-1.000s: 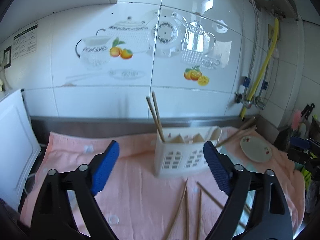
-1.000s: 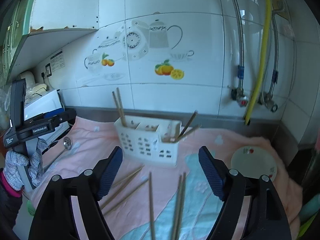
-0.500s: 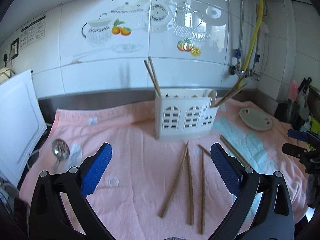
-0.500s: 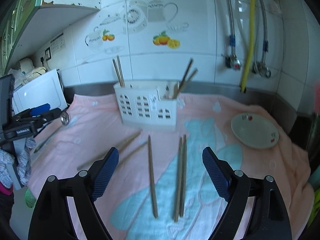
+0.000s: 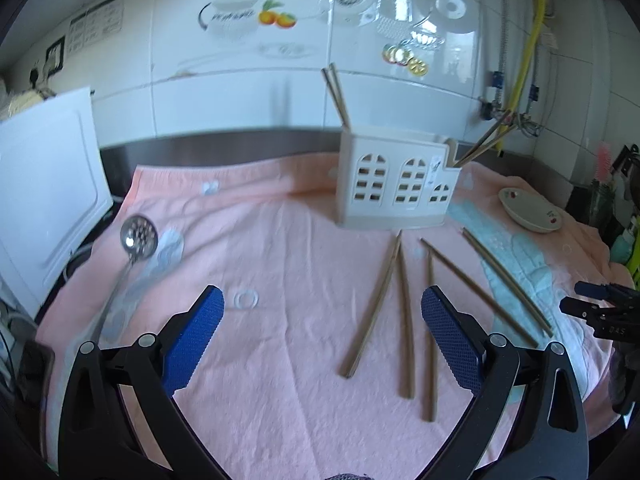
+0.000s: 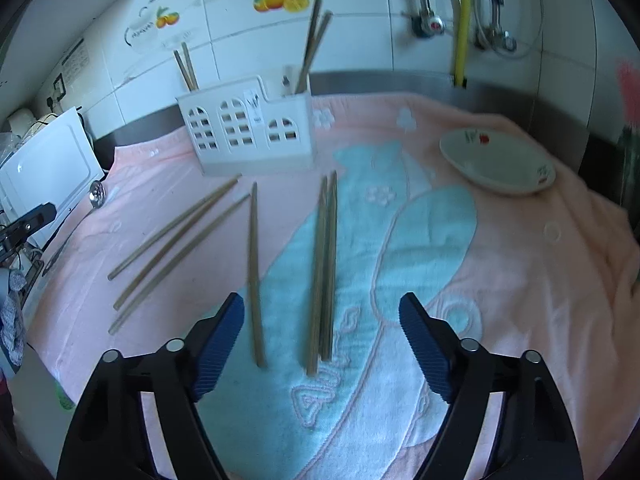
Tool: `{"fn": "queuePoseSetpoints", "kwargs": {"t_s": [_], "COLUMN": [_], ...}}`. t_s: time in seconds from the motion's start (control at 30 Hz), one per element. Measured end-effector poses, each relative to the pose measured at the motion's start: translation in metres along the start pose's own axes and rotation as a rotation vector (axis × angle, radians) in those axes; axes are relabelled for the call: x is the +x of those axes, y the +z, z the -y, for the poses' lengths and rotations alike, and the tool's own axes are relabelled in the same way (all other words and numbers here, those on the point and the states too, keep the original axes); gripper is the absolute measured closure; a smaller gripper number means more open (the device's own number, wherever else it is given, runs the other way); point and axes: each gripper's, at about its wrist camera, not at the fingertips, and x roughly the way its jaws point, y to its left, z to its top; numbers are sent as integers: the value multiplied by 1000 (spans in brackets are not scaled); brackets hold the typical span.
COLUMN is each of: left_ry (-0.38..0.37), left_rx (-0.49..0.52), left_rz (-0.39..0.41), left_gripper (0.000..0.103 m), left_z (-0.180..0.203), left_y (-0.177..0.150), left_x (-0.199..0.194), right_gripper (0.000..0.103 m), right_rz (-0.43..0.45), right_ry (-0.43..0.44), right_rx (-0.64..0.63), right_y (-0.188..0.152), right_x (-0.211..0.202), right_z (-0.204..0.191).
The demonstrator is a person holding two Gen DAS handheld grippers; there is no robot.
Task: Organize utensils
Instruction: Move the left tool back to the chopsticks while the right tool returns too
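Lying loose on a pink towel (image 6: 520, 264) with a pale blue pattern: six wooden chopsticks (image 6: 326, 264), spread in front of a white utensil caddy (image 6: 248, 128). Nearest the right gripper (image 6: 322, 340), a close pair side by side, tips toward the caddy; just left of them a single stick (image 6: 254, 276); farther left three more, fanned at a slant. Standing in the caddy, two chopsticks at its left end and two more leaning out of its right compartment. Right jaws wide apart, having just closed a little, nothing between the pads, the near ends of the pair and the single stick showing in the gap. Left gripper (image 5: 322, 340) spread wide, having just opened further, empty, above bare towel with the slanted sticks just to its right. Off to the left, a perforated metal ladle (image 5: 138, 236) flat on the towel; to the right, a small white dish (image 6: 500, 160); behind, a tiled wall with fruit and teapot decals.
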Motion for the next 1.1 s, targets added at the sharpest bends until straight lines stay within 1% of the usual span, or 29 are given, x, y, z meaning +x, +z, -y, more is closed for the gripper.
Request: {"fn": "queuePoseSetpoints", "kwargs": {"t_s": [0.03,0.13,0.2,0.23,0.3,0.5,0.67,0.8,1.0,1.1], "left_ry": [6,22,31,33,36,46,46,50,49,45], "left_rx": [-2,-2,-6,-10,-17,-15,-17,-14,-16,-5], "left_rz": [-5,-14,-20,-21,-25,-36,-47,-56,-63,-68], "left_gripper": [5,5,5,5,5,5,5,5,5,5], "left_z": [-1,-6,-9,-11,-14,-17,-17,-18,-18,-15], "left_y": [-2,-7,-11,-12,-14,-19,-23,-26,-28,-30], "left_x": [1,1,0,1,1,2,5,7,11,12], "right_gripper": [28,36,47,49,59,78,85,88,89,89], "right_rz": [-6,-23,-35,-43,-54,-84,-110,-116,-136,-129], "right_ry": [-2,7,7,9,7,8,3,-5,-27,-51], "right_rx": [0,11,15,17,20,47,40,27,8,-25], "right_y": [-1,-1,-1,-1,-1,1,5,9,9,8], "right_x": [2,11,16,18,24,41,51,56,61,62], "right_z": [1,3,4,5,5,11,11,10,8,4]}}
